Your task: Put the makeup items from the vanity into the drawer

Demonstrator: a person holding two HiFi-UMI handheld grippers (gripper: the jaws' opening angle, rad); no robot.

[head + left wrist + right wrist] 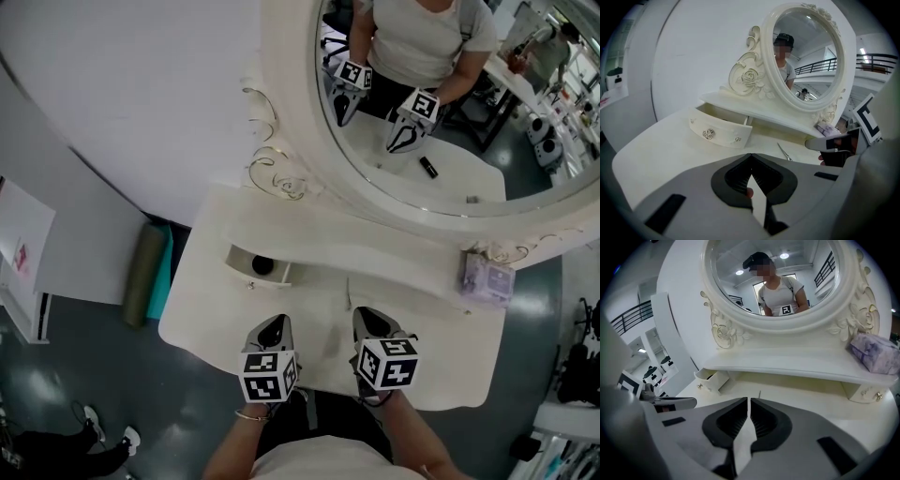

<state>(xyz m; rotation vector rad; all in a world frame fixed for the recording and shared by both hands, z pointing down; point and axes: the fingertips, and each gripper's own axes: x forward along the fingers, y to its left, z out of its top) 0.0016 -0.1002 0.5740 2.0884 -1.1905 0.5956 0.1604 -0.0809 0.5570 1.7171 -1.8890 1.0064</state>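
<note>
Drawer, small and white with a jewelled knob, is pulled open under the left end of the shelf. A dark round item lies inside the drawer.

Thin metal tool lies flat on the open desk, right of the drawer. It is just beyond the right gripper's tips and not touching them.

Purple packet sits at the far right end of the shelf, against the mirror frame. Below it, the right gripper view shows a second small drawer, closed.

Left gripper is at the near edge of the desk and angled down toward the open drawer. Its fingers are together and empty.

Right gripper is beside it to the right, apart from it. Its fingers are together with only a thin slit between them, and they hold nothing.

The stretch of desk between both grippers and the drawer is bare apart from the tool.

The desk is white with a glossy top and a curved front edge. It carries the raised shelf and a large oval mirror in a carved white frame with rose and scroll ornament.

The room has a white curved wall behind the vanity on the left and a dark grey-green polished floor. An olive rolled mat lies on the floor against the desk's left side. The mirror reflects railings and ceiling lights.
</note>
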